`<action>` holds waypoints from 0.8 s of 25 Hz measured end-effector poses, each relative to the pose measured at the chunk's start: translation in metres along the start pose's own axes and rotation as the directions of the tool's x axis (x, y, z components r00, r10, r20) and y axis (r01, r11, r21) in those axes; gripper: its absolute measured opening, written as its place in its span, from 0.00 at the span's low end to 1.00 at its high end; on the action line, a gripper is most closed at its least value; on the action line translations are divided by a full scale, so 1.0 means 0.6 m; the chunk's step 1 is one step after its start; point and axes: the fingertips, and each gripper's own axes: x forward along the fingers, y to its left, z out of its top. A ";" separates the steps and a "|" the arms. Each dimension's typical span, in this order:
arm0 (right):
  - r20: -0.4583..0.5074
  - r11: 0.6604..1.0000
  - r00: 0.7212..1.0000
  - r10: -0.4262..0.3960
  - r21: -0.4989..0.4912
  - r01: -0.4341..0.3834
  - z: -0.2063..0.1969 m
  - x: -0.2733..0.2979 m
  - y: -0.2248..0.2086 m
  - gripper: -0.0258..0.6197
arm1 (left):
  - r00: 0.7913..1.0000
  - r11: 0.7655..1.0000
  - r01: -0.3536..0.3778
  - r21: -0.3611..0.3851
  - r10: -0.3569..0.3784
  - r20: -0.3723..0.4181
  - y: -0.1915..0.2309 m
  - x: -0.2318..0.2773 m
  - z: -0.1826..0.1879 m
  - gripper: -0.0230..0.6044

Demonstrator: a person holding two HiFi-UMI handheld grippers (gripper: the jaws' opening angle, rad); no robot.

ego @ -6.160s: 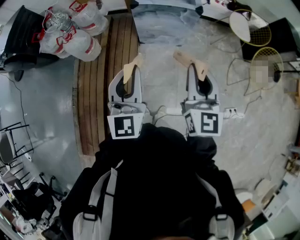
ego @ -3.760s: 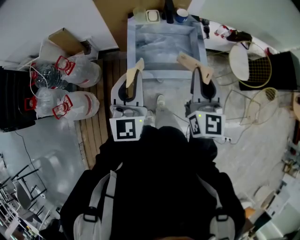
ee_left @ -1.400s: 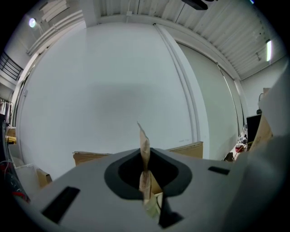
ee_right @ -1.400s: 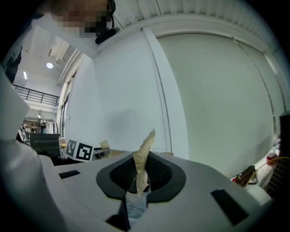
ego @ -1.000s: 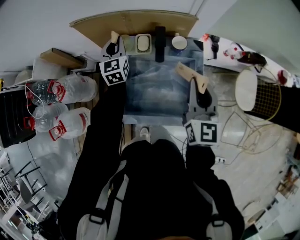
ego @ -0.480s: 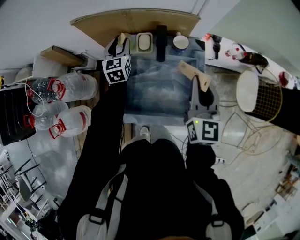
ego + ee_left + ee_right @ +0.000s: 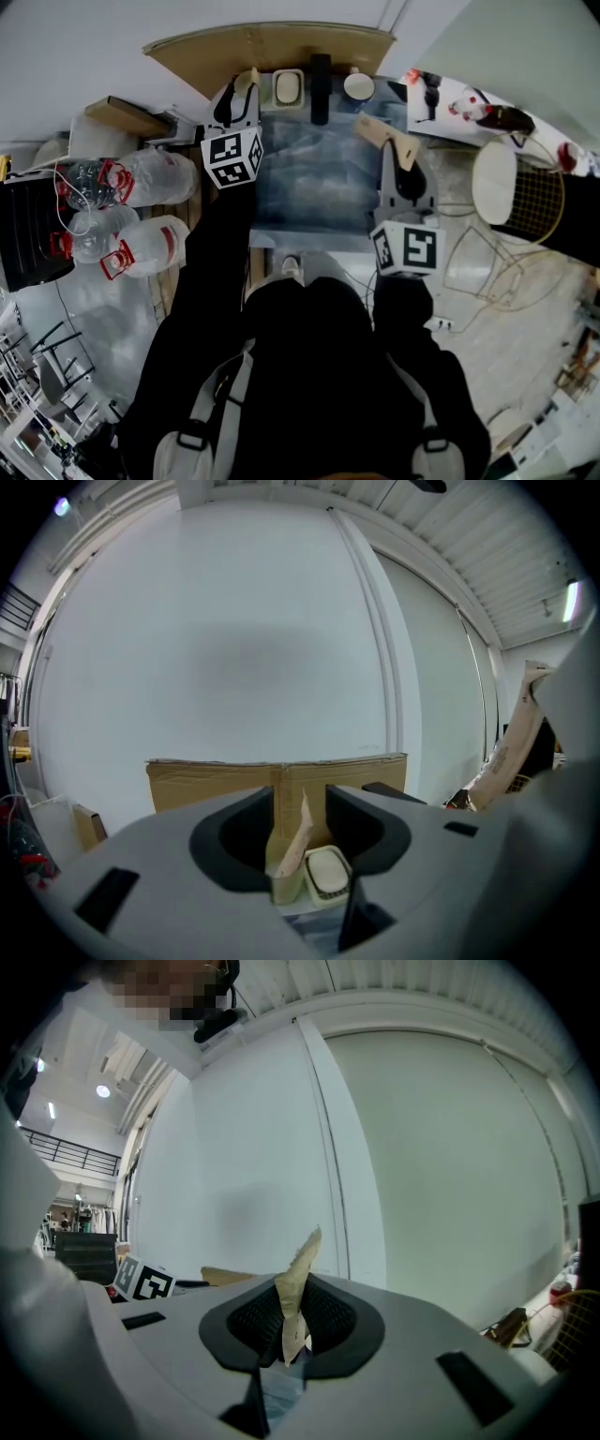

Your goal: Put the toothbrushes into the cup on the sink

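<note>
One tan paper-wrapped toothbrush stands in the beige cup — the left gripper is opening its jaws, brush loose between them — while the right gripper clenches the second toothbrush.

Clear water jugs lie left — a cardboard sheet backs the wall.

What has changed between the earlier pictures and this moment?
The left tongs let go: their jaws are opening, and the wrapped toothbrush stands in the cup, loose between them. Earlier the person walked up to the sink and reached that arm to its back corner. The right tongs stayed shut on the second toothbrush.
</note>
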 end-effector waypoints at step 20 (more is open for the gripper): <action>0.006 0.998 1.000 -0.025 -0.058 0.025 -0.013 0.047 -0.024 0.11 | 0.996 0.998 0.027 0.050 -0.031 0.082 -0.075 -0.240 0.034 0.04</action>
